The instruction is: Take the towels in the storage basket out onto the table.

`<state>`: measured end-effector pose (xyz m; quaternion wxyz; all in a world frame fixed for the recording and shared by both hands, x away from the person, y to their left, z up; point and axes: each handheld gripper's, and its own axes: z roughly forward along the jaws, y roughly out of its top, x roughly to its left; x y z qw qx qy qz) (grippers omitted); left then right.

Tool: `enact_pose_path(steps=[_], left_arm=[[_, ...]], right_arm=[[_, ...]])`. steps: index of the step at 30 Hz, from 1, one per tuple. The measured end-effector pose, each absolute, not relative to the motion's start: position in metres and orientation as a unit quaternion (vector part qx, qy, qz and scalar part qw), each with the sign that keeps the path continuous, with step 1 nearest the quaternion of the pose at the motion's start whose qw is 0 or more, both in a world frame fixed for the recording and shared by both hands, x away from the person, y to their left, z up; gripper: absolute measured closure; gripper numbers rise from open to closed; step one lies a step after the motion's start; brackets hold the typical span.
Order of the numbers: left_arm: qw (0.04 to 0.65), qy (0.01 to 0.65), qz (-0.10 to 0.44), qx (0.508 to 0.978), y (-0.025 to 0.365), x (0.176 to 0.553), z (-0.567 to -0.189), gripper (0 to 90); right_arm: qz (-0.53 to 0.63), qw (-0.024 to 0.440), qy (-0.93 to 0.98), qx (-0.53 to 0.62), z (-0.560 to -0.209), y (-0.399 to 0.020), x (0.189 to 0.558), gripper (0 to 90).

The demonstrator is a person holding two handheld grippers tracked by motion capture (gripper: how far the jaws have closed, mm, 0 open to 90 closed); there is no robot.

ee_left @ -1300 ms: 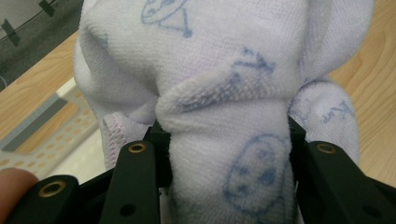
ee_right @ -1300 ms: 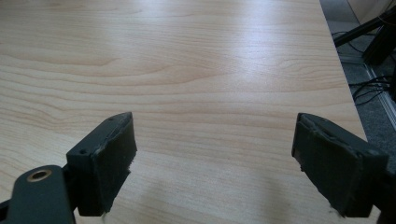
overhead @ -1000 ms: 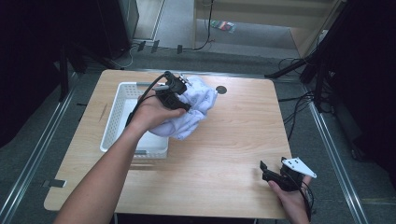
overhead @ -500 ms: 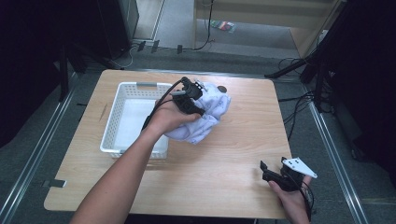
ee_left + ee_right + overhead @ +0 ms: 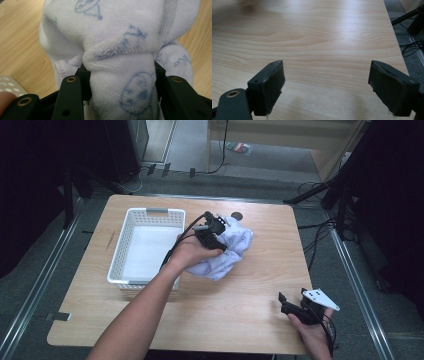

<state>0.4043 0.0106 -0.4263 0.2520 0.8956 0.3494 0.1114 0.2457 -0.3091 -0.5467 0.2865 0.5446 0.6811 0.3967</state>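
A bunched white cloth with blue drawings [image 5: 231, 255] rests on the wooden table [image 5: 240, 320], just right of the white basket [image 5: 118, 251]. My left gripper [image 5: 224, 239] comes at it from the left and is shut on a thick fold of the cloth [image 5: 120, 37]. In the left gripper view both pads press into that fold, which bulges between them [image 5: 120, 75]. Its jaws have just eased apart a little, with the cloth still pinched. My right gripper [image 5: 291, 296] rests low near the table's front right corner, open, with bare wood between its pads [image 5: 327, 82].
The white perforated basket has nothing in it and stands on the table's left half. A small dark round spot [image 5: 236, 215] marks the table's far edge. Cables [image 5: 320, 227] and dark stands lie on the floor to the right.
The left hand has carried the cloth rightward from over the basket's edge and down onto the table beside it. The right gripper has stayed put.
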Motion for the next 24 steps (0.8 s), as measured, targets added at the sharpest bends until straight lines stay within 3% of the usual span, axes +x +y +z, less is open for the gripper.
enact_pose_path(steps=[13, 17, 18, 19, 21, 24], left_arm=[[0.222, 0.338, 0.090, 0.910, -0.007, 0.400, -0.471, 47.5], [0.221, 0.339, 0.084, 0.911, -0.008, 0.399, -0.472, 37.2], [0.219, 0.340, 0.081, 0.911, -0.008, 0.398, -0.472, 31.1], [0.219, 0.346, 0.075, 0.909, -0.008, 0.399, -0.471, 12.9], [0.225, 0.360, 0.075, 0.903, -0.006, 0.399, -0.468, 1.7], [0.234, 0.364, 0.069, 0.899, 0.000, 0.399, -0.459, 0.0]], right_arm=[[0.397, 0.287, 0.680, 0.545, -0.547, -0.309, 0.246, 13.7], [0.398, 0.286, 0.680, 0.545, -0.547, -0.309, 0.246, 13.7], [0.398, 0.286, 0.680, 0.545, -0.547, -0.309, 0.246, 13.7], [0.398, 0.286, 0.680, 0.545, -0.547, -0.309, 0.246, 13.7], [0.398, 0.286, 0.681, 0.544, -0.547, -0.309, 0.246, 13.7], [0.397, 0.286, 0.681, 0.545, -0.547, -0.309, 0.246, 13.7]])
